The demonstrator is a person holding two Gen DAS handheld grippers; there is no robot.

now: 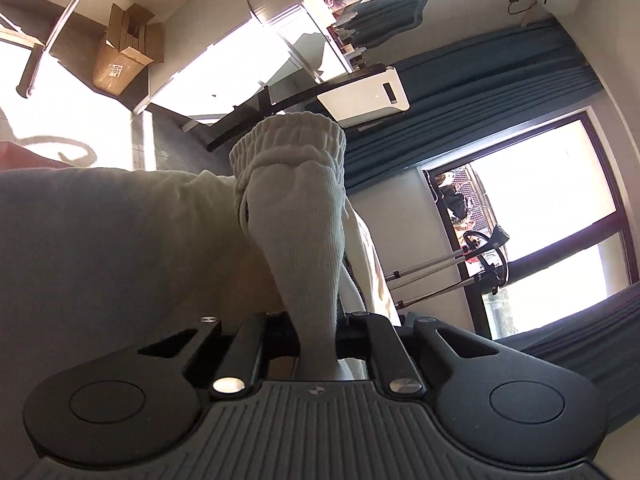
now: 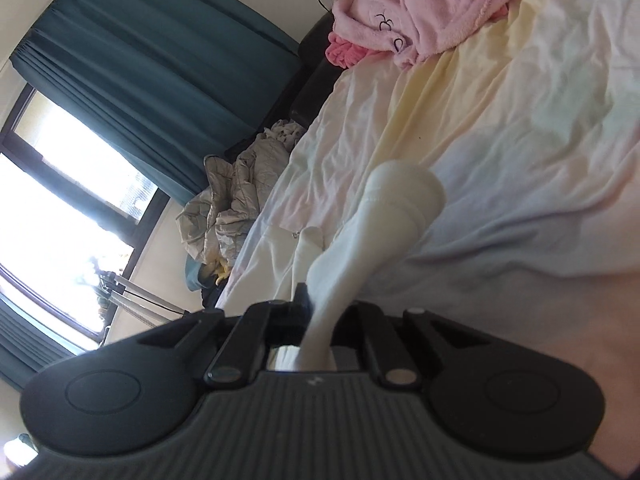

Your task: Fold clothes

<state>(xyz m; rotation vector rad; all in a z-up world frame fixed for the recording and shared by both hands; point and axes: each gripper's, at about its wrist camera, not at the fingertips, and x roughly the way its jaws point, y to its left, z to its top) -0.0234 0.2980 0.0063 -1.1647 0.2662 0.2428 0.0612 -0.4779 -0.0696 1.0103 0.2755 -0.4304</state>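
A cream knitted garment [image 1: 296, 216] with a ribbed, gathered edge [image 1: 292, 140] hangs lifted in the left wrist view. My left gripper [image 1: 320, 320] is shut on it, its fingers hidden in the cloth. More of the garment [image 1: 100, 248] fills the left of that view. In the right wrist view my right gripper [image 2: 316, 312] is shut on another part of the white garment [image 2: 372, 232], which rises in a bunched roll above the bed [image 2: 500, 128]. The fingertips are hidden by cloth.
A pink fleece robe [image 2: 420, 12] lies at the bed's far end. A crumpled grey quilt [image 2: 232, 200] sits beside the bed by teal curtains [image 2: 160, 68] and a window. A cardboard box [image 1: 124, 52], white cabinet [image 1: 248, 40] and a stand [image 1: 440, 272] show in the left wrist view.
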